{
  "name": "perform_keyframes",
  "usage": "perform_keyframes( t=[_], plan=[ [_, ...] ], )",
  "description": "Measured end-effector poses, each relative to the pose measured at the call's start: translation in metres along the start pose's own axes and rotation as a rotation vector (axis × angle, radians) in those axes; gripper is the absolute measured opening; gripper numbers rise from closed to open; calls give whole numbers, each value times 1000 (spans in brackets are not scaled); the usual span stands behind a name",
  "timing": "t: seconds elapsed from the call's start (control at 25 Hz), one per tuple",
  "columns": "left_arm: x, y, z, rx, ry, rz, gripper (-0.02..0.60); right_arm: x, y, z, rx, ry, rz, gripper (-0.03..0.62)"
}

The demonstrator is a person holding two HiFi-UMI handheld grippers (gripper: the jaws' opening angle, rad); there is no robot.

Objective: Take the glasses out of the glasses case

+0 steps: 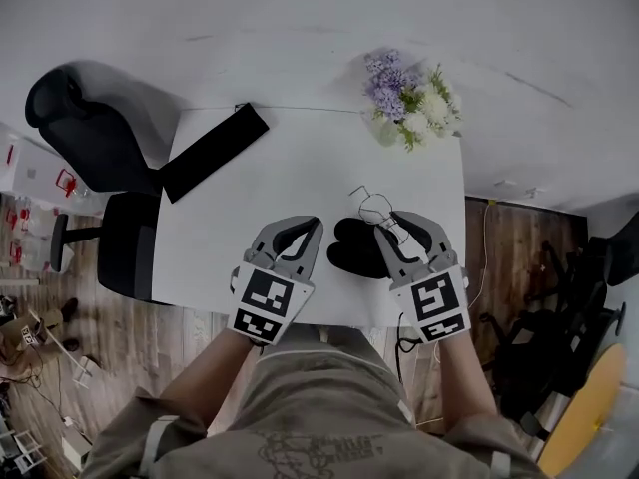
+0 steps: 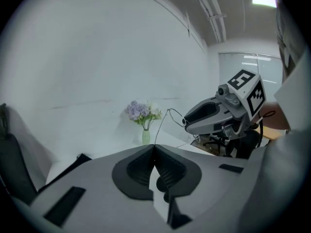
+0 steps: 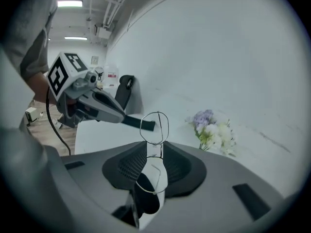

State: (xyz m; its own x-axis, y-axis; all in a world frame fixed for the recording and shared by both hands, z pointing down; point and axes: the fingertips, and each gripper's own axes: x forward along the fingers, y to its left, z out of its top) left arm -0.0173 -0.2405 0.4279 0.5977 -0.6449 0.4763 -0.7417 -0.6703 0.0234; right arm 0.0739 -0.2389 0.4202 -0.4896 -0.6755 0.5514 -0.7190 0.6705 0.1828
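The black glasses case (image 1: 351, 248) lies open on the white table (image 1: 300, 168) near its front edge. My right gripper (image 1: 389, 224) hovers over the case's right side, shut on thin wire-framed glasses (image 1: 375, 206) that stick out past its fingertips. In the right gripper view (image 3: 154, 152) the wire frame (image 3: 154, 127) passes between the pads, with one lens loop standing above them. My left gripper (image 1: 316, 224) is just left of the case, shut with nothing in it; its tips meet in the left gripper view (image 2: 154, 147), where the glasses (image 2: 174, 114) hang from the right gripper (image 2: 187, 123).
A flat black strip (image 1: 214, 152) lies at the table's back left corner. A small vase of flowers (image 1: 409, 98) stands at the back right corner by the white wall. A black office chair (image 1: 95, 143) sits to the table's left, and dark equipment (image 1: 559, 307) stands on the wooden floor at right.
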Motion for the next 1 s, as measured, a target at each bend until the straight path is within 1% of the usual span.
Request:
perform_keyframes(
  t=[0.2, 0.36, 0.44, 0.56, 0.68, 0.84, 0.92, 1.0],
  plan=[
    [-19, 7, 62, 86, -131, 54, 15, -43, -15, 59, -8, -184, -76, 120],
    [-41, 2, 104, 142, -225, 79, 15, -84, -26, 101, 37, -329, -126, 120],
    [-52, -6, 122, 183, -272, 82, 15, -106, -31, 117, 46, -383, -161, 120],
    [-70, -21, 150, 264, -358, 85, 15, -137, -36, 128, 4, -417, -200, 120],
    [-84, -39, 171, 336, -411, 84, 15, -171, -41, 138, 8, -484, -239, 120],
    [-94, -47, 184, 371, -442, 60, 15, -201, -44, 145, 58, -560, -273, 120],
    [-99, -47, 187, 385, -453, 51, 15, -209, -45, 144, 80, -574, -290, 120],
    [-102, -47, 189, 381, -460, 45, 15, -215, -45, 142, 104, -584, -295, 120]
  ],
)
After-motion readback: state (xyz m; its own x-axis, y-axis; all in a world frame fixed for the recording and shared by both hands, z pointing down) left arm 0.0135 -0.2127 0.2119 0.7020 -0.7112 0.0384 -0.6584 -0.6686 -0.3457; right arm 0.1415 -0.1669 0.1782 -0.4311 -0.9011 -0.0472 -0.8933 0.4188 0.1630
